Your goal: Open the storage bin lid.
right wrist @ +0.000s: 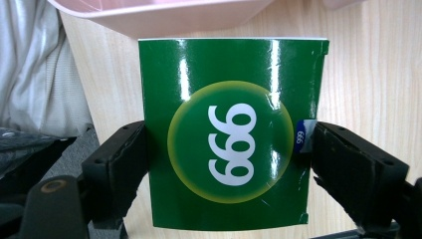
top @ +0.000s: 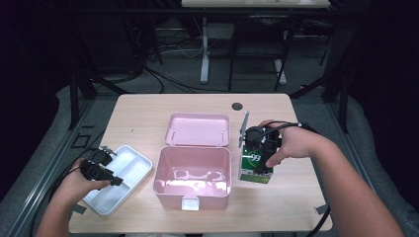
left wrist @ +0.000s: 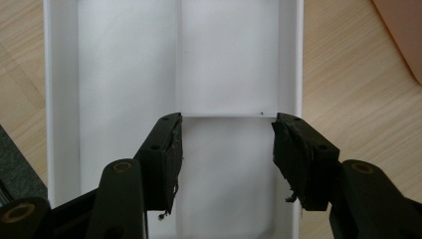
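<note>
Counter point(top: 148, 106): one. Pink box point(top: 193, 183), centre: one, with one pink lid point(top: 198, 129) beyond it. White tray point(top: 129, 174), left: one, two compartments. Green carton point(top: 255, 169), right: one. Hand-held grippers: two, left point(top: 104, 168) and right point(top: 260, 148).

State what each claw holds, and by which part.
The right claw grips the green box by its two opposite side edges, jaws pressed against them. The left claw holds nothing; its jaws stand open above the white tray.
</note>
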